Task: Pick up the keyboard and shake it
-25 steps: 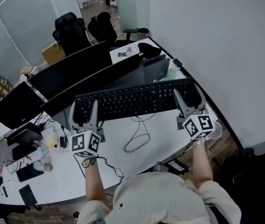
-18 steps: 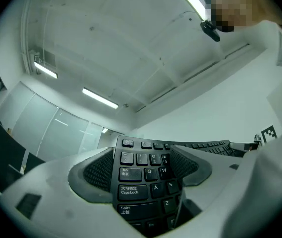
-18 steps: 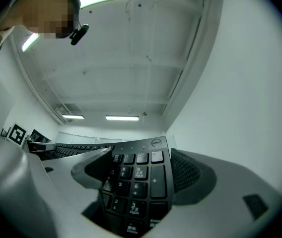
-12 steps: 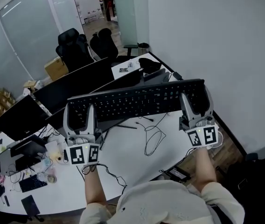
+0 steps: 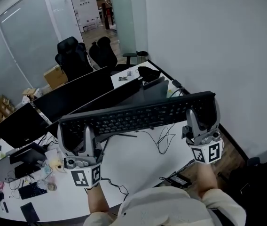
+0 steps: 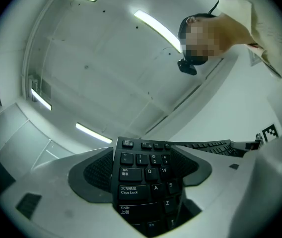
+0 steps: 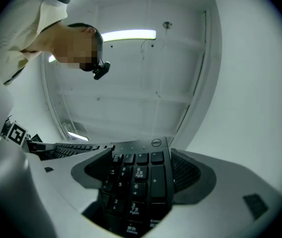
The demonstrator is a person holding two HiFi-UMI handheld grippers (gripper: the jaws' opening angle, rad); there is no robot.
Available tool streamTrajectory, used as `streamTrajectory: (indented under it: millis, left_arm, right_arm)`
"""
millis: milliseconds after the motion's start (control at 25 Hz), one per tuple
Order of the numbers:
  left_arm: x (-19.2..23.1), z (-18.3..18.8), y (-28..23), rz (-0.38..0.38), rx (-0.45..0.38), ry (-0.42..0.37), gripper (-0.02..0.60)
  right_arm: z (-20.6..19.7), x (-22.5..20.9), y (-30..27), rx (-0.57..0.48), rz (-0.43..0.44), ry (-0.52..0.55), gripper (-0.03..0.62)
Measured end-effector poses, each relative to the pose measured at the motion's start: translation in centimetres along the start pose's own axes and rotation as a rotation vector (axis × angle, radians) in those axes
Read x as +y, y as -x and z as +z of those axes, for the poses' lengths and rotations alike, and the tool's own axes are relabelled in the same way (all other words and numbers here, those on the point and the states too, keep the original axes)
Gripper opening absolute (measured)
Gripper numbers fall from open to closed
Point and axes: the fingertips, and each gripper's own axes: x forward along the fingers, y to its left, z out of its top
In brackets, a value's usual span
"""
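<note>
several monitors (image 5: 72, 95) beyond airborne keyboard (image 5: 138, 117); left tongs (image 5: 77, 134), right tongs (image 5: 203, 116) clamp ends.

both gripper views are fisheye: black corners, walls bowed. ceiling light strips (image 6: 156, 28) glow bright overhead (the one in the right gripper view flares a little), so the keyboard (image 6: 143, 182) keys sit dim but legible. head view: even, soft light on the white desk (image 5: 129, 164), faint shadows, curved edges.
</note>
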Motion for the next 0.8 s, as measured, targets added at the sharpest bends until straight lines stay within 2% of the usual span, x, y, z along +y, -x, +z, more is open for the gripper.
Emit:
streamTrajectory:
  millis: [160, 280, 440, 560, 680, 800]
  left_arm:
    - [1.2, -4.3, -0.5, 0.037, 0.160, 0.055, 0.333]
    - [1.5, -7.0, 0.1, 0.060, 0.264, 0.067, 0.333]
    - [2.2, -11.9, 0.9, 0.085, 0.491, 0.115, 0.333]
    - [2.6, -15.1, 1.7, 0.103, 0.647, 0.174, 0.333]
    - [2.6, -16.0, 2.0, 0.111, 0.709, 0.187, 0.333]
    - [2.5, -14.8, 1.3, 0.102, 0.673, 0.173, 0.333]
  right_arm:
    - [-3.9, -0.3, -0.9, 0.151, -0.015, -0.023, 0.356]
    - [-7.1, -0.6, -0.4, 0.267, -0.031, -0.064, 0.356]
    - [-11.9, -1.0, 0.4, 0.494, -0.074, -0.116, 0.356]
    - [-14.4, -0.9, 1.1, 0.623, -0.096, -0.131, 0.357]
    - [-15.5, -1.0, 1.4, 0.683, -0.105, -0.150, 0.356]
    - [-14.5, -1.1, 1.0, 0.653, -0.105, -0.148, 0.356]
